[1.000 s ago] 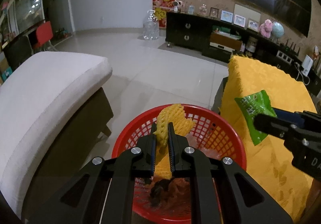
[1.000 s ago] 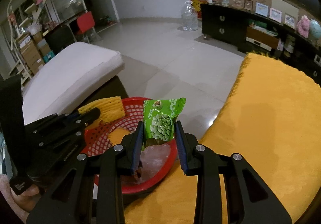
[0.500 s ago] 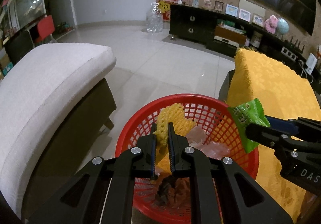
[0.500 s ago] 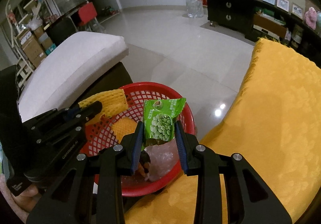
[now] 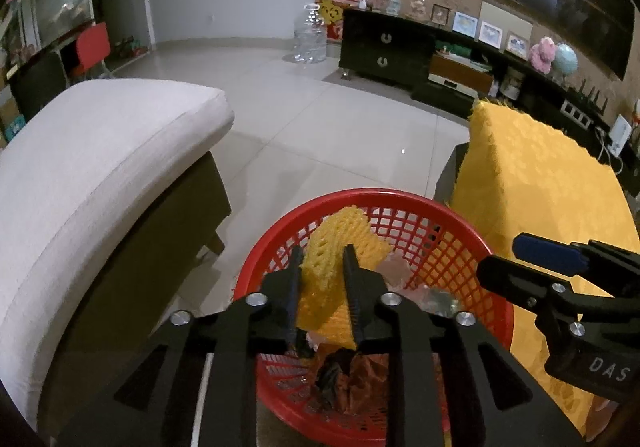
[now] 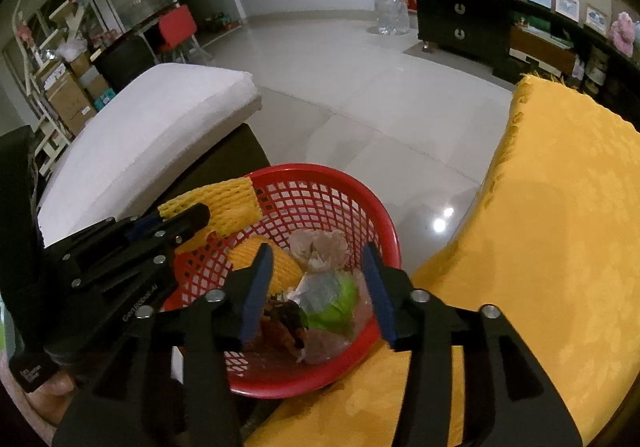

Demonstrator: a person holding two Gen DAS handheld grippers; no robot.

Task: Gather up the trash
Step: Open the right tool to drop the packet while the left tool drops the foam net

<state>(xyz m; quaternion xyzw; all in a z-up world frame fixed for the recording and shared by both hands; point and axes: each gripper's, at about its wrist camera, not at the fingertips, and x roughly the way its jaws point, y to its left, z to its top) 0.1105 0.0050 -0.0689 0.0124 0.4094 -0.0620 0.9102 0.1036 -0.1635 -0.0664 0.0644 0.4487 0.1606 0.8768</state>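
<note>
Left wrist view first: at the far left I see a white cushioned seat [image 5: 92, 151], then pale floor tiles, and low in the middle my left gripper [image 5: 322, 267] with its fingers parted a little around a yellow foam net [image 5: 340, 243]; whether they actually pinch it I cannot tell (the net stands between them and leans over the basket). Below and around it sits the red basket [image 5: 452, 223], holding crumpled wrappers and dark scraps. To the right of the basket, touching its rim, is the yellow cloth [image 5: 536, 175], and my right gripper [image 5: 520, 259] reaches in from the right edge over that rim. From the right wrist, going the same way, the left gripper [image 6: 188, 219] comes in at the left, the foam net [image 6: 224, 199] at its tip above the basket [image 6: 360, 199]. My right gripper [image 6: 316, 279] hangs over the basket with its blue-padded fingers [image 6: 256, 287] spread wide and nothing between them. The green snack packet [image 6: 336, 303] lies inside the basket, directly beneath that gap, beside a wad of pale plastic. The yellow cloth [image 6: 560, 207] fills the right side.
</note>
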